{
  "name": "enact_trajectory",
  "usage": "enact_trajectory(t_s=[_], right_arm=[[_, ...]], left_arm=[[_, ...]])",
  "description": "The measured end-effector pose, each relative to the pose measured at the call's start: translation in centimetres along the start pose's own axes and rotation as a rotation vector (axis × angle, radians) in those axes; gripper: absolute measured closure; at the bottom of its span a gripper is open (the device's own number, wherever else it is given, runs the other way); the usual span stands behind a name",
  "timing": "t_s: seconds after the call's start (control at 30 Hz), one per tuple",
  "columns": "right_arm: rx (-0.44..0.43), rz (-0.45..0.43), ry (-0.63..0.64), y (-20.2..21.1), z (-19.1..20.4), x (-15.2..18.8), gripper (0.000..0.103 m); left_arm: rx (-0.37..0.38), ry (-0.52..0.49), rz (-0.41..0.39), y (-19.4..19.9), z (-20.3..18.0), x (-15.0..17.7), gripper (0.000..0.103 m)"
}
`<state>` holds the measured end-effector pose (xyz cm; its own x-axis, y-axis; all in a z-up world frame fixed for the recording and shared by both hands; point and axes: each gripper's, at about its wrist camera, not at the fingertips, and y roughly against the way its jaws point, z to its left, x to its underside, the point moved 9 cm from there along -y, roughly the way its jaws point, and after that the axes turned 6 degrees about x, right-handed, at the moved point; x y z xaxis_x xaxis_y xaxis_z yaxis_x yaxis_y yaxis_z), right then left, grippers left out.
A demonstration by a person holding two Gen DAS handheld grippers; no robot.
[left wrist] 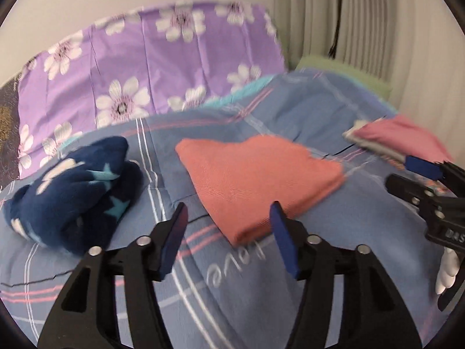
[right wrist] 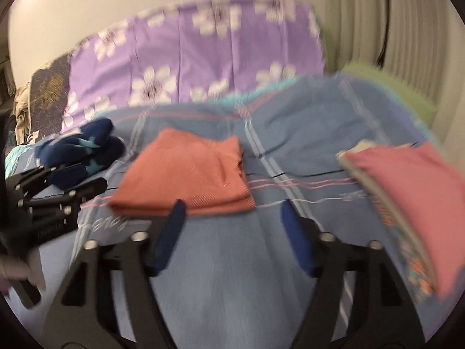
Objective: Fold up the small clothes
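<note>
Salmon-orange knitted cloth, folded into a flat rectangle, is lying in the middle of the blue plaid bedcover, just ahead of both tools. By its look it is handling as something light, soft and limp, with no stiffness of its own; lifted by one corner, the layers are likely to be sliding apart. A better hold would be along the thick folded near edge, pinching all layers together, one tool toward each end.

Left tool is standing with its blue pads apart and nothing between them, its tips hovering at the near corner of the orange cloth. Right tool is likewise spread wide and empty, just short of the near edge.

To the left, a dark navy fleece bundle with pale stars is sitting crumpled, seemingly waiting its turn. To the right, a pink folded garment is topping a small stack.

Underneath, the bedcover is looking quilted and yielding, so pressing down is giving little support. Behind, a purple flowered sheet is covering the far side, with a pale wall and ribbed curtain beyond.
</note>
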<state>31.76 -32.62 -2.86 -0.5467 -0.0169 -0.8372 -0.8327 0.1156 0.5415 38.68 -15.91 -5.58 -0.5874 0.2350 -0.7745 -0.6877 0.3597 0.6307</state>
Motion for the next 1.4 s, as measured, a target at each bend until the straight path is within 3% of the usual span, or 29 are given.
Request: enact_trajectory(t_s=[0.13,0.17,0.33,0.5,0.63,0.73,0.83,0.97,1.4], right_arm=[[0.063,-0.112,-0.156,6.9,-2.3,0.9,0.019],[0.055,-0.121,-0.184,8.1,-2.5,1.1,0.019],[0.050,-0.143,-0.181,13.6,-1.5,1.9,0.015],[0.036,-0.162,-0.150,18.8,-0.2,2.4,0.009],[0.047,-0.179,-0.135,21.9,0.3,3.0,0.008],[0.051,-0.167,-0.140,23.2,0.1,4.2,0.007],[0.012,-0.091,-0.140,22.5,0.2,6.3,0.007],[0.005,-0.017,-0.133,21.6,0.4,8.6,0.007],[-0.020,-0.008,-0.109,21.8,1.7,8.8,0.007]], left_arm=[[-0.007,0.023,-0.096,5.9,-1.2,1.0,0.018],[-0.006,0.033,-0.113,6.9,-1.3,1.2,0.018],[-0.025,0.079,-0.152,11.9,-2.5,3.2,0.010],[-0.056,0.049,-0.213,17.2,-4.6,4.0,0.001],[-0.046,0.039,-0.258,21.0,-6.6,4.7,0.001],[-0.056,0.057,-0.252,22.9,-7.3,5.9,0.001],[-0.011,0.072,-0.216,23.4,-8.2,7.4,0.001],[-0.015,0.090,-0.201,23.7,-8.4,8.9,0.001],[-0.021,0.116,-0.182,23.8,-8.1,10.2,0.001]])
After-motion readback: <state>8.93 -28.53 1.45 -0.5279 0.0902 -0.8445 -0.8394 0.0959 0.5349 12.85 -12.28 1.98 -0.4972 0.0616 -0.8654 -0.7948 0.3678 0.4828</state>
